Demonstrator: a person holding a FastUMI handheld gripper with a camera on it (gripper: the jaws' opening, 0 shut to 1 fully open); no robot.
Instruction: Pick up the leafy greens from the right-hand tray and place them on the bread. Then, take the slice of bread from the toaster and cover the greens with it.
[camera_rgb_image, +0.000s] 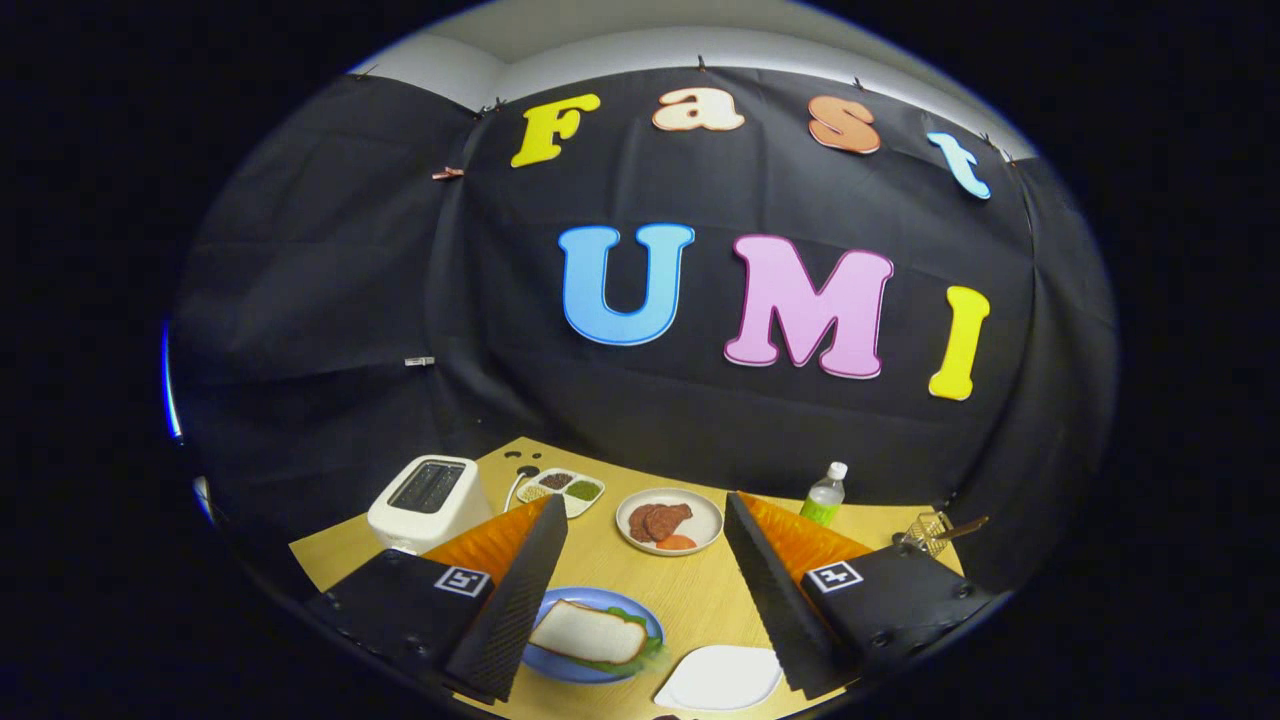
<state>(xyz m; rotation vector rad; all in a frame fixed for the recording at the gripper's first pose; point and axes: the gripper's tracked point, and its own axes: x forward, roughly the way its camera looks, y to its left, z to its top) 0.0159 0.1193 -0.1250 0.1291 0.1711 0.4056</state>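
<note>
gripper (640, 590) spread wide above the blue plate (560, 665), where a bread slice (588, 632) covers the leafy greens (630, 618); toaster (428, 502) beyond the plate

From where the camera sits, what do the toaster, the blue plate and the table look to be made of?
The toaster looks like white plastic or enamelled metal, smooth with a soft sheen. The blue plate, holding bread on greens, seems glazed ceramic or plastic; its rim is even. The table shows pale wood grain, perhaps laminate. The open gripper touches none of them.
</note>
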